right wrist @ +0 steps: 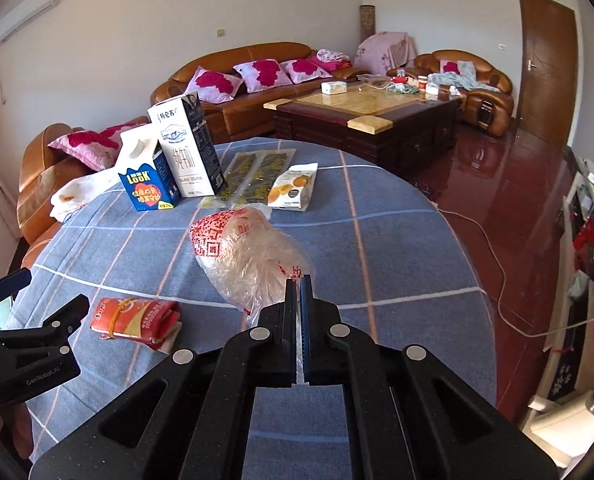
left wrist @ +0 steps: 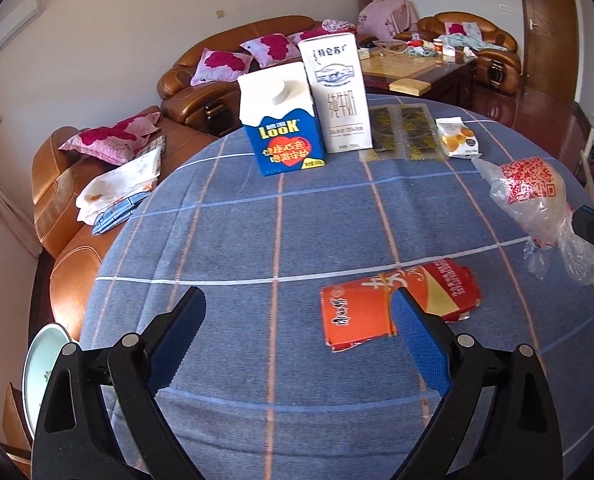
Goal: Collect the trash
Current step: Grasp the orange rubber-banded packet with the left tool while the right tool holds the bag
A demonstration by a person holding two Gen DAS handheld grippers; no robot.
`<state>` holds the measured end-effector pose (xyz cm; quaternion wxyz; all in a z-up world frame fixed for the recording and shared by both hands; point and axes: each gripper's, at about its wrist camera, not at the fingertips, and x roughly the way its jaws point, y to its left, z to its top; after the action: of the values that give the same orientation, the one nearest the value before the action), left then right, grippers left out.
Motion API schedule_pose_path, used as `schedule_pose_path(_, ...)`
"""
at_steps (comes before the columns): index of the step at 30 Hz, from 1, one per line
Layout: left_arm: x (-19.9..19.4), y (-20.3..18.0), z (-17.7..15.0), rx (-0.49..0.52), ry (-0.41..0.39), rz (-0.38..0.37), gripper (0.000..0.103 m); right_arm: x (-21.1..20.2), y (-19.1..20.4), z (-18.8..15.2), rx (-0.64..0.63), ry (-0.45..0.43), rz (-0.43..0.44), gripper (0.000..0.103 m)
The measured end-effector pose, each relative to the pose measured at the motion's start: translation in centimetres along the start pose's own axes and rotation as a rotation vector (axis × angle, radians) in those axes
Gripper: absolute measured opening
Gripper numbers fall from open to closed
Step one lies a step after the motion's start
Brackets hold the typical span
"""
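My right gripper [right wrist: 299,284] is shut on a clear plastic bag [right wrist: 241,252] with red print, held just above the blue checked tablecloth [right wrist: 397,240]; the same plastic bag [left wrist: 533,196] shows at the right in the left wrist view. A flattened red packet [left wrist: 361,308] lies on the cloth. My left gripper [left wrist: 299,300] stands open over the cloth, its right finger over the packet's middle, nothing between the pads. That red packet [right wrist: 137,316] and the left gripper [right wrist: 47,294] appear low left in the right wrist view.
At the table's far side stand a blue Look carton [left wrist: 283,120] and a white milk carton [left wrist: 337,92], with dark sachets [left wrist: 401,132] and a snack packet [left wrist: 457,138] beside them. Brown sofas [left wrist: 201,80], a coffee table [right wrist: 369,116] and a pale plate [left wrist: 43,372] surround the table.
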<state>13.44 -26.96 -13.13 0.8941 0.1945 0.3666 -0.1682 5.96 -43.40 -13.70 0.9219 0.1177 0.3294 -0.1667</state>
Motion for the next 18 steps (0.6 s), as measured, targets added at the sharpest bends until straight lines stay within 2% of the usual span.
schedule_pose_path(6, 0.0, -1.3, 0.3, 0.01, -0.001, -0.028, 0.096, -0.6, -0.8, -0.2, 0.017, -0.02, -0.008, 0.003)
schedule_pose_path(10, 0.5, -2.7, 0.5, 0.052, -0.003, -0.035, 0.097, -0.4, -1.3, -0.1, 0.035, -0.01, -0.007, 0.003)
schedule_pose_path(15, 1.2, -2.7, 1.0, 0.019, 0.009, -0.079, 0.097, -0.3, -1.0, -0.2, 0.024, -0.003, -0.007, 0.003)
schedule_pose_path(18, 1.2, -2.7, 1.3, 0.041, 0.011, -0.095, 0.098, -0.2, -0.9, -0.2, 0.023, 0.0, -0.007, 0.003)
